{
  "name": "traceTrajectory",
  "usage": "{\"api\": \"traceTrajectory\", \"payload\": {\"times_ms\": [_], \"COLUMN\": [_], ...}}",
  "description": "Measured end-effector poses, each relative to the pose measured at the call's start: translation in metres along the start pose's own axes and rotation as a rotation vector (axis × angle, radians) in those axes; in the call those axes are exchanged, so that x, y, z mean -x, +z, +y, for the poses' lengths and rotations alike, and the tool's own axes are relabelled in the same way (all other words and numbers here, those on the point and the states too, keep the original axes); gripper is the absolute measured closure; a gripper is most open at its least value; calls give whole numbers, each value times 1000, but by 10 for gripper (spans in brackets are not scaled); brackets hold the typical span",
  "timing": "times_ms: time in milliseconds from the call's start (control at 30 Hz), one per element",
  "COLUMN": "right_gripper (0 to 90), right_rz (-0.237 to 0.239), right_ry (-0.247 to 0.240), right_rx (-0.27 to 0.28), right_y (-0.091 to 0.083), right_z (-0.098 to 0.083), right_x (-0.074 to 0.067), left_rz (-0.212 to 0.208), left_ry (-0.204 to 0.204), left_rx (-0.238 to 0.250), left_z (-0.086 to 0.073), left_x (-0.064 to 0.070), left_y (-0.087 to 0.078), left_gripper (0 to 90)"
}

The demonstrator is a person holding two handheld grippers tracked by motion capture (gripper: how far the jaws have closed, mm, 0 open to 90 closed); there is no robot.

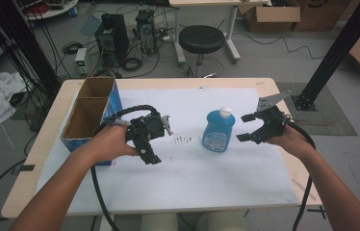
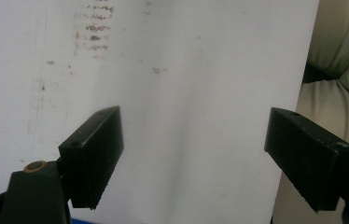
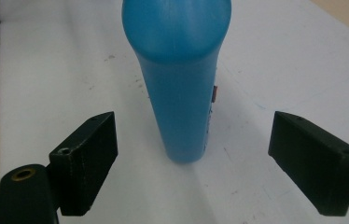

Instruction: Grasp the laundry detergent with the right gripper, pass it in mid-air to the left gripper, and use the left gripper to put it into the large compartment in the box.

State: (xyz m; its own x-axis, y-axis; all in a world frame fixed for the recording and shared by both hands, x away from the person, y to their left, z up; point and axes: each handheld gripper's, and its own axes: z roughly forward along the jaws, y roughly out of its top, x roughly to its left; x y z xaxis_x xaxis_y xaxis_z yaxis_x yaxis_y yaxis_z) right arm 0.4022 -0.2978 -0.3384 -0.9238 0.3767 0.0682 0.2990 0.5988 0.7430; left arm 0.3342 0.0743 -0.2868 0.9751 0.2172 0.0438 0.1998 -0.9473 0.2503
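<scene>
A blue bottle [image 1: 218, 131] with a white cap stands upright on the white sheet [image 1: 192, 168], right of centre. My right gripper [image 1: 246, 127] is open just right of it, its jaws pointing at the bottle. In the right gripper view the bottle [image 3: 179, 88] rises ahead of the wide gap between the jaws, which do not touch it. My left gripper [image 1: 156, 144] is held over the sheet near the cardboard box [image 1: 87, 115], pointing down. In the left gripper view its jaws stand wide apart over bare white sheet [image 2: 186, 93] with nothing between them.
The open cardboard box with blue sides has two empty compartments and sits at the table's left. Faint brown marks [image 1: 184, 139] stain the sheet left of the bottle. Beyond the table stand a black stool [image 1: 201, 41], computer towers [image 1: 113, 36] and cables on the floor.
</scene>
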Motion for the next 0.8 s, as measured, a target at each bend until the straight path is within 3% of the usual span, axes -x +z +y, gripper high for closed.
{"api": "traceTrajectory", "payload": {"times_ms": [267,800], "right_gripper": [153,152], "right_rz": [6,4], "right_ry": [1,-6], "right_rx": [52,73], "right_y": [7,26], "right_z": [-6,-1], "right_x": [-1,-2], "left_rz": [-2,-2], "left_ry": [0,-4], "left_rx": [-1,3], "left_z": [0,-2], "left_x": [-1,-2], "left_y": [0,0], "left_gripper": [201,202]}}
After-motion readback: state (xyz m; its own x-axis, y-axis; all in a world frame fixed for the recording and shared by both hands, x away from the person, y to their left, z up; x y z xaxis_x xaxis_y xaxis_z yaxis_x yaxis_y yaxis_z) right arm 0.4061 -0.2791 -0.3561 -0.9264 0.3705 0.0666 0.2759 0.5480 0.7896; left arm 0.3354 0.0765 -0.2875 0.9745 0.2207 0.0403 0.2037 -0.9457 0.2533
